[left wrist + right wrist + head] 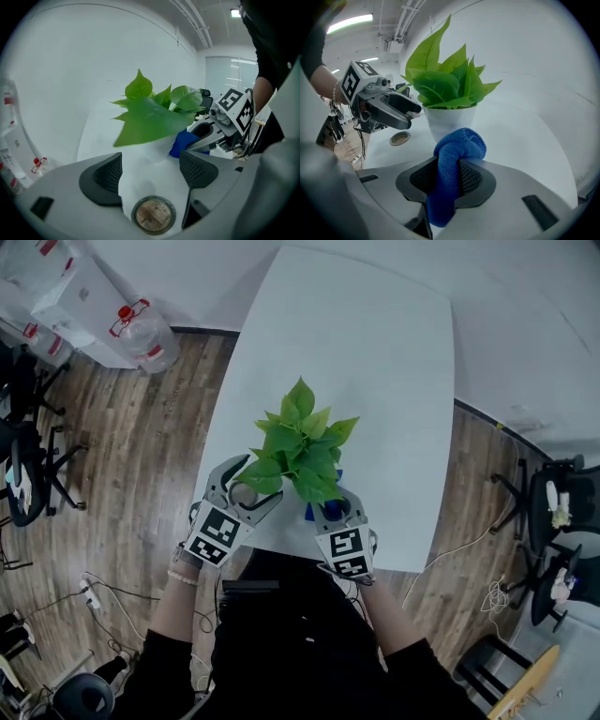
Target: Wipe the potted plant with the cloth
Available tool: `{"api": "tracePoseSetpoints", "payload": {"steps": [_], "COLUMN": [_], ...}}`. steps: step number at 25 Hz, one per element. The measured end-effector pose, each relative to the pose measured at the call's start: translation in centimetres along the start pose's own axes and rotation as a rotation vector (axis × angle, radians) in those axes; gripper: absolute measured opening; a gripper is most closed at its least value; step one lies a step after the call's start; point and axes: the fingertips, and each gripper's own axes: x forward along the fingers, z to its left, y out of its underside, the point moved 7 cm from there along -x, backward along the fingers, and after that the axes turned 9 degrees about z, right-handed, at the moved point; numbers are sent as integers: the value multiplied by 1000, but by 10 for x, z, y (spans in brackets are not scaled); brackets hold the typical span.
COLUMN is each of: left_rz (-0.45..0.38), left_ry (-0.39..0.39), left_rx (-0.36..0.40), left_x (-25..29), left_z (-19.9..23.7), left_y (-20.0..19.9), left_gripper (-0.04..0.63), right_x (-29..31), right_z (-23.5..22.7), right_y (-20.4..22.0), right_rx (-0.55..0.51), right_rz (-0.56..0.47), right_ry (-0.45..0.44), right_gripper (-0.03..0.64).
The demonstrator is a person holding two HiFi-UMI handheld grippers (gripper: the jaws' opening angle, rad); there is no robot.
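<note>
A potted plant [300,446] with broad green leaves stands in a white pot [450,122] near the front edge of the white table [375,343]. My right gripper [335,510] is just right of the pot, shut on a folded blue cloth [454,164] whose bunched end sticks out toward the pot. The cloth [184,141] lies close beside the pot; contact cannot be told. My left gripper [249,486] is on the pot's left, open, with nothing held. A round brown disc [153,214] lies on the table between its jaws, and a large leaf [150,121] hangs just ahead of them.
The table's front edge runs right behind both grippers. On the wooden floor stand a big water bottle [145,334] and white boxes [66,292] at the back left, with office chairs at the left [23,456] and right [553,507].
</note>
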Motion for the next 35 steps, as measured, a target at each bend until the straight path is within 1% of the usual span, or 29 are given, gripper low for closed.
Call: {"api": "tracePoseSetpoints", "payload": {"steps": [2,5,11,14,16,19,23,24,26,28,35], "left_rz": [-4,1,-14,-32,-43,-54,-72,-81,-108,-125,-116], "left_ry": [16,42,99,120,127,122,87,77,62,52,23], "left_rx": [22,26,73,91,111,110,84,75,69,56,9], "left_x": [2,10,24,28,30,32,32,32,31,31,30], "left_z": [5,10,14,16,16,19,23,23,24,24,18], "left_y": [-2,3,-7,-16,-20,-20,-22,-24,-34,-39,-33], "left_gripper": [374,376,376,376,376,376,374,369,339,337,337], "right_x": [3,9,22,28,31,36,38,38,37,36,27], "right_z": [-8,-20,-40,-50,-54,-58,-59,-59,-60,-60,-42], "right_y": [-5,-14,-29,-37,-44,-54,-57,-57,-56,-55,-42], "right_rx": [4,5,-41,-93,-171,-272,-338,-344,-344,-335,-299], "right_rz": [-1,1,3,-6,-12,-16,-12,-10,-9,-14,-9], "right_ry": [13,27,29,20,10,-1,-17,-17,-12,-2,24], "right_gripper": [124,124,124,124,124,124,124,124,124,124,124]}}
